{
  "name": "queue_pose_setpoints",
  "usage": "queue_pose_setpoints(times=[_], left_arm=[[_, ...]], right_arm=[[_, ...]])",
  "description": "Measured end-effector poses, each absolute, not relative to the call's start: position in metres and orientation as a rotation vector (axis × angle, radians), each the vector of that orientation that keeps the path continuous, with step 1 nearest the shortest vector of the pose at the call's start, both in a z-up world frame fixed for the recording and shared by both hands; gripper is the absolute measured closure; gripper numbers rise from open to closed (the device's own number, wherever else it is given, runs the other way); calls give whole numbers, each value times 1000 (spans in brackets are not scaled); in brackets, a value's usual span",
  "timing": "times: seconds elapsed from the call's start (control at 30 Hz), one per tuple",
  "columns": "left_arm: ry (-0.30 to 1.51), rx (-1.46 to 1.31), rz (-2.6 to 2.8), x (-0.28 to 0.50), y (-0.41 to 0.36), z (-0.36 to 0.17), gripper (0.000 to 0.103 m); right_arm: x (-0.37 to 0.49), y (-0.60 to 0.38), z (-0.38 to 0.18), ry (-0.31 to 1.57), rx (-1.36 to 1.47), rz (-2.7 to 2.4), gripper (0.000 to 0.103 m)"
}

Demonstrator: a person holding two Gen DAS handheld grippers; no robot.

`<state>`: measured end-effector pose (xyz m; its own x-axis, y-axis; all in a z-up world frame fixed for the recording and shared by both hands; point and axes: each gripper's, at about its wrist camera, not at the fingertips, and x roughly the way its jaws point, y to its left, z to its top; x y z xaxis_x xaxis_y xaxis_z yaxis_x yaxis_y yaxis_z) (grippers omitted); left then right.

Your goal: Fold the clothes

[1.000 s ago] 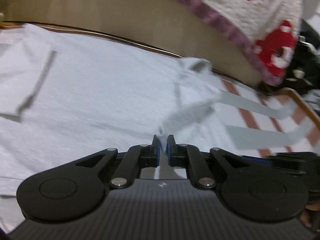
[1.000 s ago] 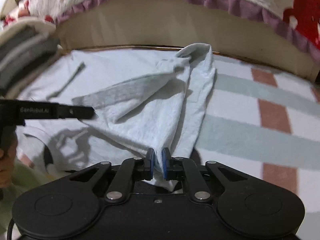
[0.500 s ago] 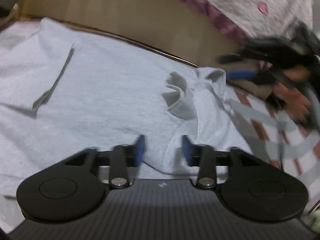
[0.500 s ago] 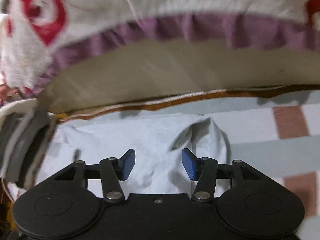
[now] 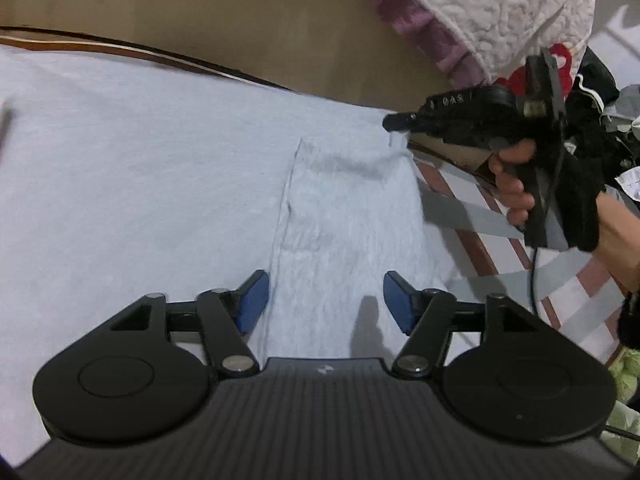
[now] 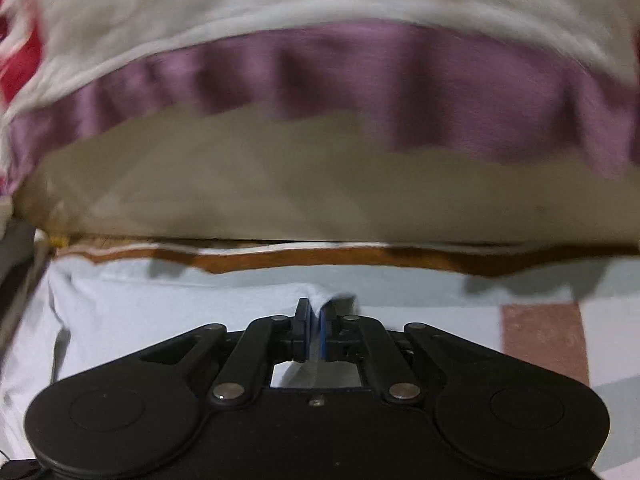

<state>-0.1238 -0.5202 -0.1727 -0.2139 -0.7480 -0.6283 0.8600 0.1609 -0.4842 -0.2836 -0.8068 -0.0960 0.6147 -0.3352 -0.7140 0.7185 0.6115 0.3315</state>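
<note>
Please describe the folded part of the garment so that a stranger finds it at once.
On the striped bedding lies a pale blue-grey garment. Its folded flap runs along the right edge, the only doubled layer, marked by one long crease.

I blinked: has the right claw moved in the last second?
Yes: the right claw went from the near edge of the shirt to its far edge by the brown border, jaws just closing on the cloth.

I am working in a home bedroom: a striped blanket point(image 5: 472, 216) covers the bed, a quilted bedspread point(image 5: 500, 12) with hearts and a purple frill hangs at its far edge, clothes point(image 5: 608, 92) heaped beyond.
</note>
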Motion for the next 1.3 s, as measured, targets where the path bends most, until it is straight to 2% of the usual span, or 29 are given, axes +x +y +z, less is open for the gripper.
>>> queue_pose_setpoints(times=[0.03, 0.1, 0.23, 0.27, 0.3, 0.33, 0.4, 0.47, 0.5, 0.57, 0.67, 0.73, 0.8, 0.87, 0.9, 0.93, 0.97, 1.0, 1.13, 1.23, 1.3], left_arm=[[991, 187, -1482, -124, -529, -174, 100], [967, 210, -1498, -127, -537, -170, 101], [829, 203, -1471, -135, -539, -149, 99], [797, 220, -1436, -136, -541, -148, 98], [773, 251, -1395, -137, -543, -148, 89], [762, 286, -1366, -137, -542, -149, 74], [761, 301, -1362, -131, -529, -146, 66], [754, 265, -1382, -120, -502, -135, 60], [754, 258, -1375, -112, -489, -130, 53], [761, 272, -1346, -99, -466, -122, 50], [705, 383, -1251, -81, -439, -113, 50], [691, 423, -1163, -63, -420, -111, 50], [693, 445, -1078, -44, -400, -109, 50], [717, 430, -1017, -25, -382, -108, 50], [733, 416, -991, -16, -372, -109, 50], [742, 407, -963, -8, -363, -109, 50], [742, 406, -940, -2, -355, -108, 50], [737, 406, -929, 1, -349, -108, 50], [731, 392, -915, 9, -328, -112, 50], [757, 376, -889, 13, -321, -122, 50], [768, 371, -880, 11, -318, -126, 50]], right_arm=[[-286, -810, -101, 662, 656, -656, 100], [-287, -811, -107, 681, 627, -655, 100], [-283, -818, -106, 605, 606, -681, 103], [-283, -824, -109, 591, 612, -700, 103], [-283, -828, -113, 589, 621, -723, 103], [-282, -827, -115, 608, 577, -791, 103], [-284, -827, -118, 631, 520, -887, 95], [-302, -822, -114, 573, 608, -868, 92], [-312, -813, -110, 527, 644, -827, 90], [-328, -789, -105, 489, 699, -726, 83], [-342, -755, -108, 479, 761, -577, 83], [-341, -742, -114, 502, 796, -522, 75], [-336, -737, -121, 503, 784, -519, 58], [-330, -733, -125, 526, 751, -531, 52], [-327, -733, -126, 519, 724, -540, 52], [-325, -734, -127, 512, 697, -549, 57], [-322, -734, -128, 504, 667, -556, 92], [-317, -733, -125, 489, 608, -546, 97], [-304, -715, -94, 475, 304, -641, 98], [-282, -730, -108, 622, 306, -683, 96], [-277, -729, -112, 683, 320, -725, 75]])
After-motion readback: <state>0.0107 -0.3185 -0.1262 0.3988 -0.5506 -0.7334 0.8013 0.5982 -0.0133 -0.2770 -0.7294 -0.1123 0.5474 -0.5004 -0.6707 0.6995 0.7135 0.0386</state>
